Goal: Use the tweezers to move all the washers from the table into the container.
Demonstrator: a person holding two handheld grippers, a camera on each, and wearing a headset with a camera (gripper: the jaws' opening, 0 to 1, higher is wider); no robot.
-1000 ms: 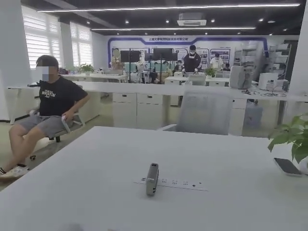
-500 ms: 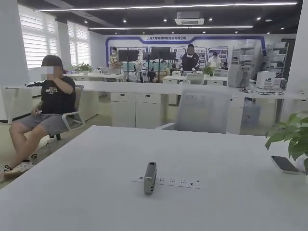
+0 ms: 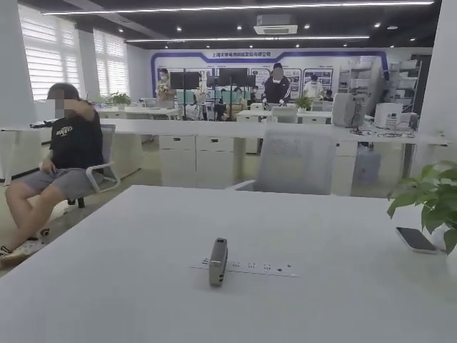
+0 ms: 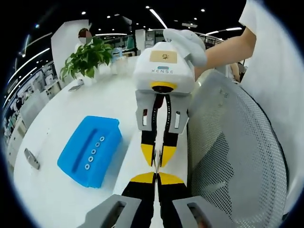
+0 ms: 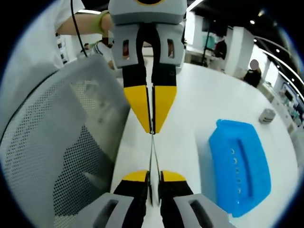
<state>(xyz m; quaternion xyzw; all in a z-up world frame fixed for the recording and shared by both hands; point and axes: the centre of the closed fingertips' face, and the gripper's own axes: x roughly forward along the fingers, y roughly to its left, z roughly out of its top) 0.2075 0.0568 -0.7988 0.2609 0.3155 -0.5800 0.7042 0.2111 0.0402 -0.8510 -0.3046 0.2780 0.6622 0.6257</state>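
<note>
**Two claws meeting tip to tip on the tweezers**

Left claw (image 4: 154, 176) is sitting all but closed, yellow tips nearly touching, and is pinching one end of the tweezers (image 5: 152, 156). Right claw (image 5: 152, 184) is facing it head-on. Its jaws are standing a hair apart w/ the tweezers' thin legs gripped btwn them. The tweezers are running straight from one claw's tips to the other's, above the white table (image 4: 118, 95) near its edge.

Blue container (image 4: 107, 135) is lying on the table off to the left claw's left, near but apart from it. Seen from the right claw, it is lying off to the right. Five washers (image 4: 93, 152) are sitting in a row on the container's upper face, alongside a long slot.

Mesh chair back (image 5: 52, 142) is standing on the other side: right of the left claw, left of the right claw, just beside the table edge. A person's forearm (image 4: 223, 47) is reaching in behind the right claw. Potted plant (image 4: 88, 57) is standing well ahead and left of the left claw, beyond the container.

Head cam is looking across the table at a small grey device (image 3: 218, 261) resting on a power strip (image 3: 260, 267), w/ a phone (image 3: 415, 239) lying farther right.
</note>
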